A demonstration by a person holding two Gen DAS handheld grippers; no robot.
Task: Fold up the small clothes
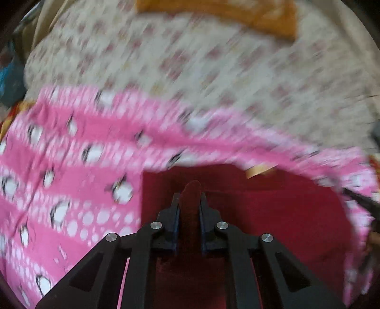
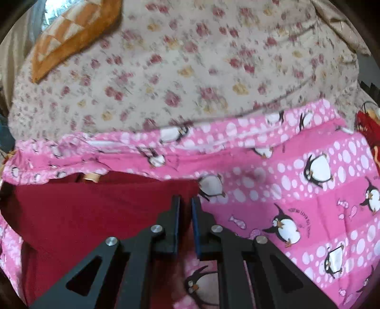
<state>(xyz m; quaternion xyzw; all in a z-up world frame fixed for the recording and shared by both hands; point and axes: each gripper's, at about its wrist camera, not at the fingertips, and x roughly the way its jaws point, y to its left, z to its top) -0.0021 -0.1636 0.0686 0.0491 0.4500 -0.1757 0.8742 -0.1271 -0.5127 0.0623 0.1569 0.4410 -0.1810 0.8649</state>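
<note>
A dark red garment (image 1: pixel 273 214) lies flat on a pink penguin-print cloth (image 1: pixel 71 171), with a tan label (image 1: pixel 258 170) at its far edge. My left gripper (image 1: pixel 190 202) is shut on a raised fold of the red fabric, which stands up between the fingers. In the right wrist view the red garment (image 2: pixel 95 214) fills the lower left and the pink cloth (image 2: pixel 296 190) the right. My right gripper (image 2: pixel 185 204) sits at the garment's right edge, its jaws nearly together with reddish fabric in the narrow gap. The left wrist view is blurred.
A floral bedsheet (image 2: pixel 190 71) spreads beyond the pink cloth. An orange checked cushion (image 2: pixel 71 35) lies at the far left of it, seen also as an orange cushion (image 1: pixel 225 12) at the top. A red and yellow item (image 2: pixel 368 126) sits at the right edge.
</note>
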